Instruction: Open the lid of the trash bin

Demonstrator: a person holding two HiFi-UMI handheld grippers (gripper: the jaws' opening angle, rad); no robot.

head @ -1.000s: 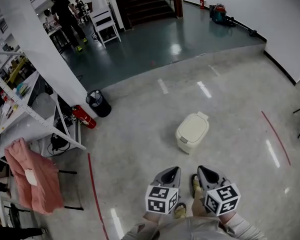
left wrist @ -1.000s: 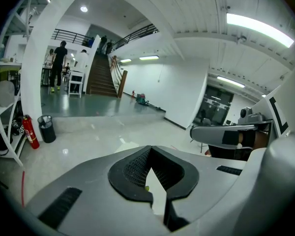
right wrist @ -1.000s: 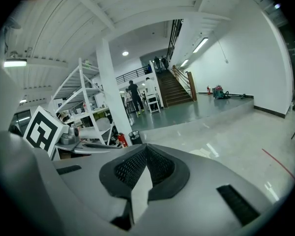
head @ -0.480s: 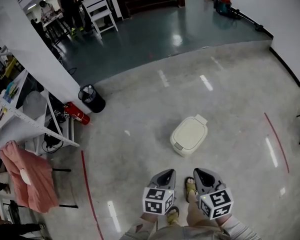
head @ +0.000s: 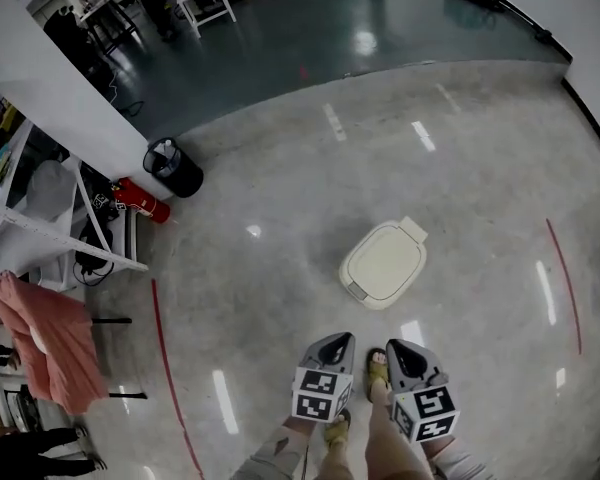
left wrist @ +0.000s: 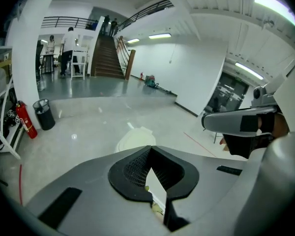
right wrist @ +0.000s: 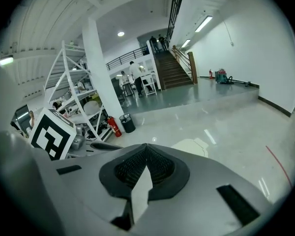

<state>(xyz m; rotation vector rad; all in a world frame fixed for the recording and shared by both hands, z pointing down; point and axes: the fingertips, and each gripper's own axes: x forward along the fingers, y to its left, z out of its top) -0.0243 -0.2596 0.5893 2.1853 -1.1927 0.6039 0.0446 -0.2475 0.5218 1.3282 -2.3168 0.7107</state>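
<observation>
The cream trash bin [head: 360,290] stands on the glossy floor [head: 460,168], just ahead of the left gripper [head: 336,342] and right gripper [head: 400,348], its lid [head: 388,258] seemingly down flat; both grippers are clenched on nothing
</observation>
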